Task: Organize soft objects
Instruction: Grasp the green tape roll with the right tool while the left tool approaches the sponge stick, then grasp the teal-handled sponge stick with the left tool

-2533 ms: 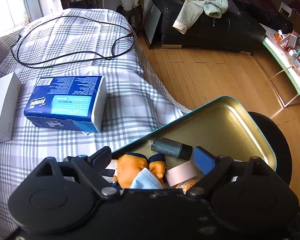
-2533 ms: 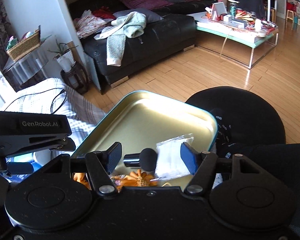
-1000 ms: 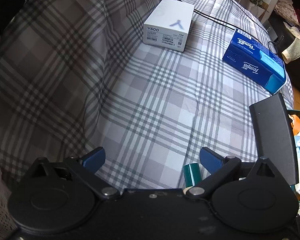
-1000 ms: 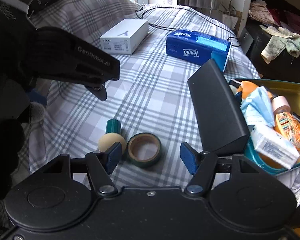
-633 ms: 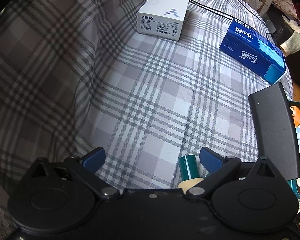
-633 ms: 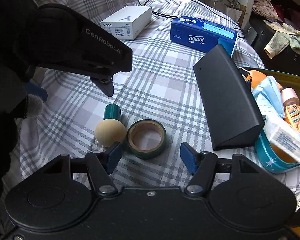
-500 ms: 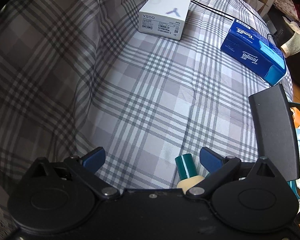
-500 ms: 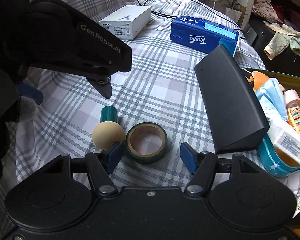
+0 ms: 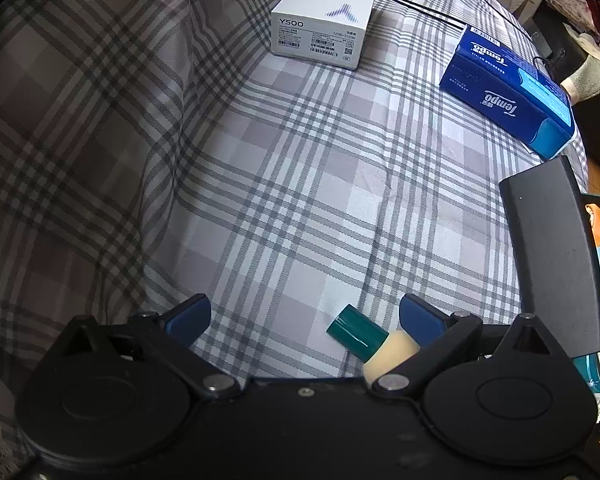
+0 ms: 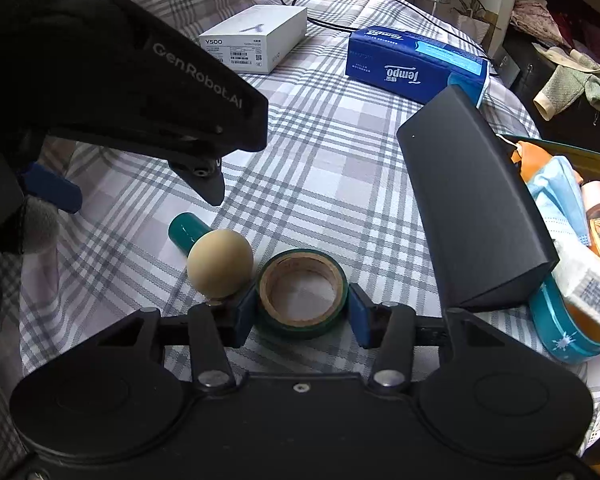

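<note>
Green tape roll (image 10: 302, 294) is lying near the plaid bedcover's (image 10: 332, 168) front edge, light and stiff-ringed. Right gripper (image 10: 302, 312) is closing across its outer rim, a sensible hold. Left gripper (image 9: 304, 316) is hovering, jaws apart.

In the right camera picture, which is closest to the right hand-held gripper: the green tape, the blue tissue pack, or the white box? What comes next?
From the right hand-held gripper, whose jaws are closing:
1. Green tape roll: between its fingers, on the plaid cloth.
2. Blue tissue pack: farther back, slightly right.
3. White box: farthest, back and to the left.
</note>
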### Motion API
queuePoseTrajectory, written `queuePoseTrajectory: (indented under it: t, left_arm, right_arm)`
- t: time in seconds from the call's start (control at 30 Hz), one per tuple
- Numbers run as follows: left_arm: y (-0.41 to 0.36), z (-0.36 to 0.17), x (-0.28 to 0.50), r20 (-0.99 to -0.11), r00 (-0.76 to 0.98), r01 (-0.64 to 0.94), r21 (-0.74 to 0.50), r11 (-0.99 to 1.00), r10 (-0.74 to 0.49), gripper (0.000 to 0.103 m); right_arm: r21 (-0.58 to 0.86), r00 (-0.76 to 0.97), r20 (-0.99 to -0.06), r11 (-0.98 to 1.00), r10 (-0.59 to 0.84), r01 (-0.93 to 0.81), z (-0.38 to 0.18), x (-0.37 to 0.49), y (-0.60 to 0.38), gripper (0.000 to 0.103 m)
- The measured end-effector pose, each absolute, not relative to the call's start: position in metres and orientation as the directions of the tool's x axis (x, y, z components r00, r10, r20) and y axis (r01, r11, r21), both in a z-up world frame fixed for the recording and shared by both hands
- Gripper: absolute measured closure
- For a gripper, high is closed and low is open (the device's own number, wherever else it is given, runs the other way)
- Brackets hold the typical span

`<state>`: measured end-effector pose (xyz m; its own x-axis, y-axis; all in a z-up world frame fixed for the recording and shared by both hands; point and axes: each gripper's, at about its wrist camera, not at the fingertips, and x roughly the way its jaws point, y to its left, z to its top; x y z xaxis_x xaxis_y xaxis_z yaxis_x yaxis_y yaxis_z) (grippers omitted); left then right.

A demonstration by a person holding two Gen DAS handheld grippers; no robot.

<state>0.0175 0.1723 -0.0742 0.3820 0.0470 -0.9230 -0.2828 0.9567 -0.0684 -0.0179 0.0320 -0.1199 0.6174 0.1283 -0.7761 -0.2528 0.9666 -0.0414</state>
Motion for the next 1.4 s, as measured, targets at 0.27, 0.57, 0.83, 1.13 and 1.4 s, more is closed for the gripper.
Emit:
queuePoseTrajectory:
  t: [0.27, 0.57, 0.83, 1.13, 1.4]
  left_arm:
    - [0.163, -0.074, 0.019, -0.916, 0.401, -0.215, -0.067, 0.974, 0.026, 0.002]
    - [0.151, -0.081, 0.026, -0.919, 0.394, -0.078, -0.025, 0.997, 0.008, 0.003]
    - [0.142, -0.084, 0.024, -0.920, 0.391, 0.008, -0.027, 1.000, -0.028, 0.003]
    - [0.133, -0.101, 0.033, -0.934, 0.358, 0.051, 0.034, 0.998, 0.013, 0.010]
    - [0.128, -0.102, 0.034, -0.927, 0.374, 0.070, -0.005, 0.998, -0.031, 0.030]
  right_arm:
    - [0.000, 0.584, -0.801, 0.976, 0.129, -0.216, -0.116, -0.020, 0.020, 0.055]
    - [0.090, 0.528, -0.834, 0.983, 0.161, -0.158, -0.111, -0.022, 0.000, 0.055]
    - [0.160, 0.524, -0.829, 0.981, 0.195, -0.113, -0.104, -0.022, -0.014, 0.055]
    - [0.170, 0.537, -0.820, 0.980, 0.198, -0.101, -0.098, -0.025, -0.019, 0.055]
    - [0.150, 0.531, -0.827, 0.983, 0.183, -0.105, -0.102, -0.025, -0.018, 0.055]
